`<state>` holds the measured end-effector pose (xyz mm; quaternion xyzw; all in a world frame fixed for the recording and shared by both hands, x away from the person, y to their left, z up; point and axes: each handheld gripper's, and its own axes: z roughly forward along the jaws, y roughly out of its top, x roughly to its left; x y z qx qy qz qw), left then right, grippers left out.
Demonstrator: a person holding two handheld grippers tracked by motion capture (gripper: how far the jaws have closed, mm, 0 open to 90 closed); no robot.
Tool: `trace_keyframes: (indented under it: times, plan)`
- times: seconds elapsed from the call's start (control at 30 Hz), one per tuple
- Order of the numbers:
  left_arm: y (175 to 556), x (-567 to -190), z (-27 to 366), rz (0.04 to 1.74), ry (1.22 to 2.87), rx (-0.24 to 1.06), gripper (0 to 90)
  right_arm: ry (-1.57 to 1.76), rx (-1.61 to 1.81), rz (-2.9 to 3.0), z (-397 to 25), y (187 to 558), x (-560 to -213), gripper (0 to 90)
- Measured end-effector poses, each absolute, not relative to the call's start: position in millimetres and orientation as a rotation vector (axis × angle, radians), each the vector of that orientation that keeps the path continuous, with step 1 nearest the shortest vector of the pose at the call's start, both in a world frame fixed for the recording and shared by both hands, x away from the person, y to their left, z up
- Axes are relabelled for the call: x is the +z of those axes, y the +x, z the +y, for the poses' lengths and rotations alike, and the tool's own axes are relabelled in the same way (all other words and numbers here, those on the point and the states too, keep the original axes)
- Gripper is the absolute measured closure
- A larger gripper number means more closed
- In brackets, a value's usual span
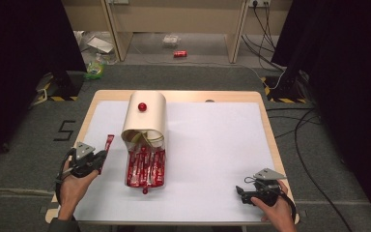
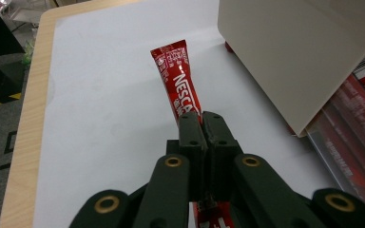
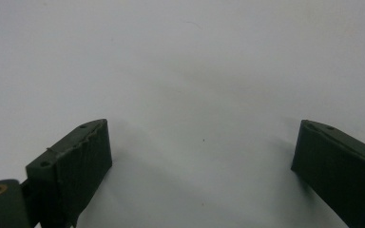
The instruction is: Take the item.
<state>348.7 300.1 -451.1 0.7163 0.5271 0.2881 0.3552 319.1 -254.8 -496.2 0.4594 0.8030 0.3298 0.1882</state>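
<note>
At the left of the high view, the left tool [image 1: 101, 155] is clenched on one red Nescafé stick sachet [image 2: 177, 78], held apart from the cream curved-lid box [image 1: 145, 116] at upper centre. A row of red sachets [image 1: 146, 167] lies in the box's clear pulled-out tray, so most appear left to take. The right tool [image 1: 240, 193], lower right, rests released above the white-covered surface [image 1: 212, 145].

This is a lab or recording studio. A light wooden table [image 1: 268, 126] covered with a white paper sheet [image 1: 212, 145] stands on grey carpet. Black curtains [image 1: 338, 48] hang at 10 and 2 o'clock, yellow-black hazard tape [image 1: 58, 98] marks stand feet, and black cables [image 1: 305, 145] trail across the floor at 3 o'clock.
</note>
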Motion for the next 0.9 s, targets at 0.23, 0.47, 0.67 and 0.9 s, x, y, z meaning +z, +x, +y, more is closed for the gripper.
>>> trace_keyframes:
  times: [0.23, 0.47, 0.67, 0.9]
  plan:
    - [355.6, -459.0, 298.1, 1.379, 1.866, 0.747, 86.8, 1.292, 0.927, 2.259, -254.8, 319.0, -496.2, 6.1]
    - [360.6, -461.5, 297.8, 1.389, 1.875, 0.754, 86.8, 1.292, 0.927, 2.259, -254.8, 319.0, -496.2, 6.1]
    - [363.3, -463.3, 298.8, 1.397, 1.873, 0.759, 86.7, 1.293, 0.927, 2.259, -254.7, 319.0, -496.2, 6.1]
    - [366.9, -467.4, 299.0, 1.406, 1.881, 0.76, 86.7, 1.298, 0.927, 2.258, -254.5, 318.8, -496.2, 6.1]
